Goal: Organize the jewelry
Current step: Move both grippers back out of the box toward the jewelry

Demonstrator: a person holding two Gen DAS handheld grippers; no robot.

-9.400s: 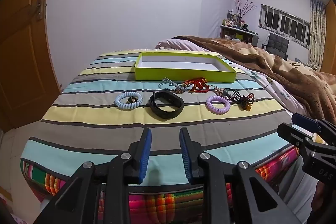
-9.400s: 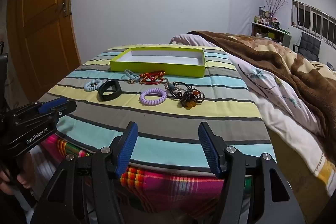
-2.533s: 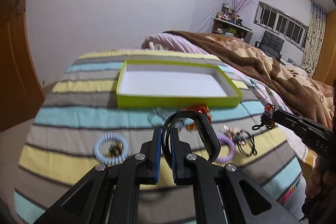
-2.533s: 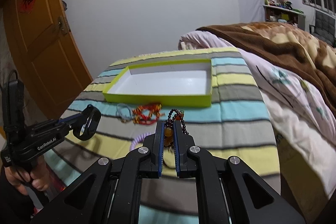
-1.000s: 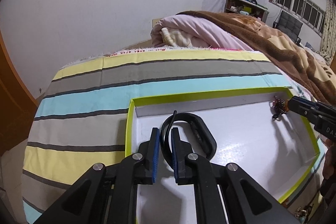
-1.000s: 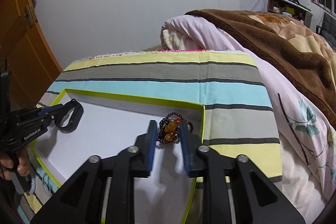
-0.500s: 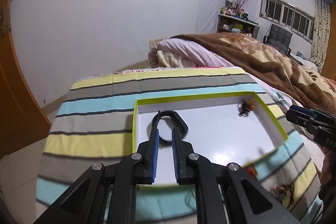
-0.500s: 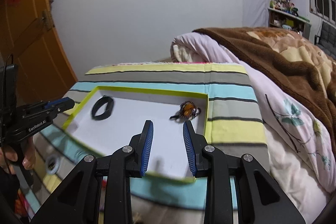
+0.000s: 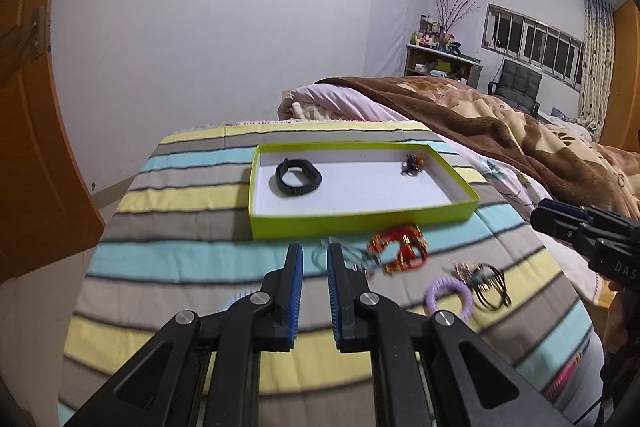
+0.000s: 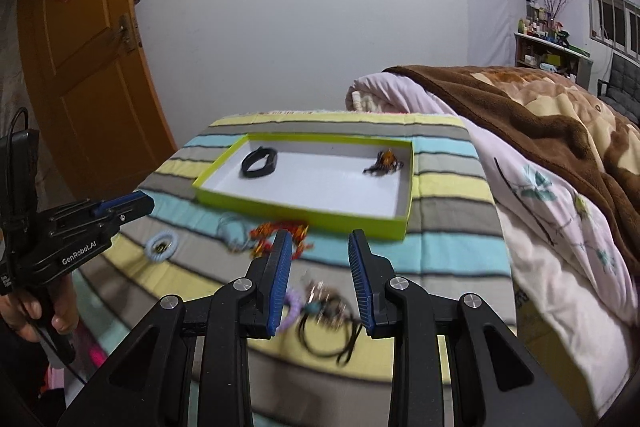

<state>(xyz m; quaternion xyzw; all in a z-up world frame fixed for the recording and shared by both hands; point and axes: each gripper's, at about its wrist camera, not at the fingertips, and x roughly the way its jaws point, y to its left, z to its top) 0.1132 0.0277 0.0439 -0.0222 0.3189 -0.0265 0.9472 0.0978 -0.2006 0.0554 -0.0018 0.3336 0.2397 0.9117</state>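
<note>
Fingers on both grippers stand apart with nothing between the pads: left gripper (image 9: 311, 287) narrow gap, right gripper (image 10: 320, 281) wider; right jaws were just opening. Both hang above the striped sheet (image 9: 168, 259), on the near side of the tray (image 9: 360, 217).

Around: brown blanket (image 10: 540, 115) piled on the right, orange door (image 10: 84, 67) left, shelf (image 9: 440, 61) and chair (image 9: 518, 83) at the back wall. Nothing blocks the way to the loose pieces.

Hard to read: near foreground is motion-blurred. Red cord (image 9: 398, 247) and thin blue-grey cord (image 9: 344, 255) smear together just past the left fingers. Blue coil (image 10: 162, 245) shows only in the right view. Purple coil (image 9: 446, 293) is half hidden behind the right gripper's left finger in the right view. Charm and black loop tangle (image 10: 326, 311) is too blurred to separate.

In the tray: black band (image 9: 298, 177) at the left end, bead bracelet (image 10: 384, 163) at the far right corner, well apart. Loose tangle lies right under the right fingers.
</note>
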